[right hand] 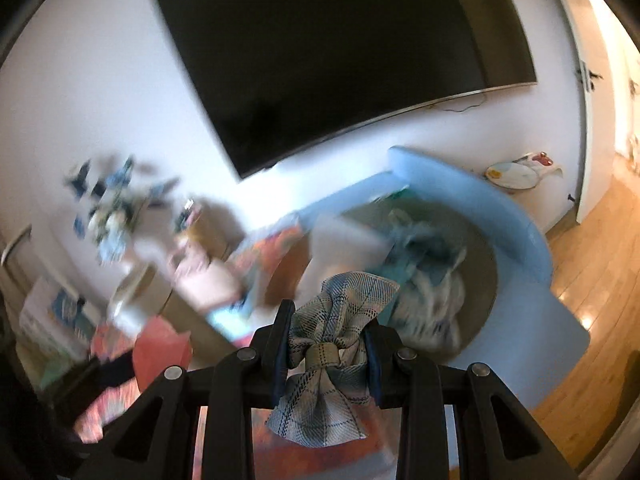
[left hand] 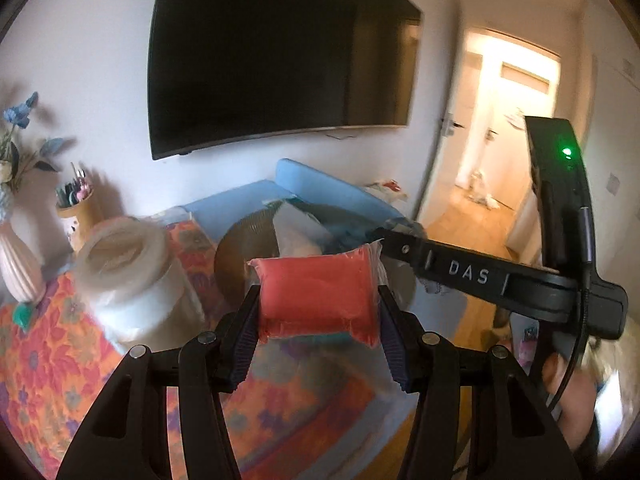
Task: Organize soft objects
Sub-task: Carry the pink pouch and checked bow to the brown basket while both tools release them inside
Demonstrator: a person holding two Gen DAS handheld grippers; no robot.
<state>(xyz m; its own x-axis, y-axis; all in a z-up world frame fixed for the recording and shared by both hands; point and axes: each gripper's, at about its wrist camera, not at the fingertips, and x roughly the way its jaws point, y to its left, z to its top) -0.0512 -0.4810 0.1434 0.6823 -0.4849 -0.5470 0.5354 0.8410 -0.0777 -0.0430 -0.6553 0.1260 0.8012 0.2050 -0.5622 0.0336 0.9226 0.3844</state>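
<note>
My left gripper (left hand: 318,300) is shut on a red soft pack in clear wrap (left hand: 318,294), held in the air above the flowered cloth. My right gripper (right hand: 328,344) is shut on a plaid cloth bow (right hand: 332,344), its pads pressing the knotted middle. In the left wrist view the right gripper (left hand: 400,244) shows from the side as a black arm reaching in from the right. Ahead of both lies a round brown basket (right hand: 486,280) with several cloths and soft things inside, resting on a light blue seat (right hand: 528,340). The right wrist view is blurred on its left half.
A large dark TV (left hand: 276,52) hangs on the white wall. On the flowered cloth (left hand: 52,360) stand a white plastic jar (left hand: 128,276), a pink ribbed vase (left hand: 18,264) and a pen holder (left hand: 76,208). An open doorway (left hand: 504,132) and wooden floor lie to the right.
</note>
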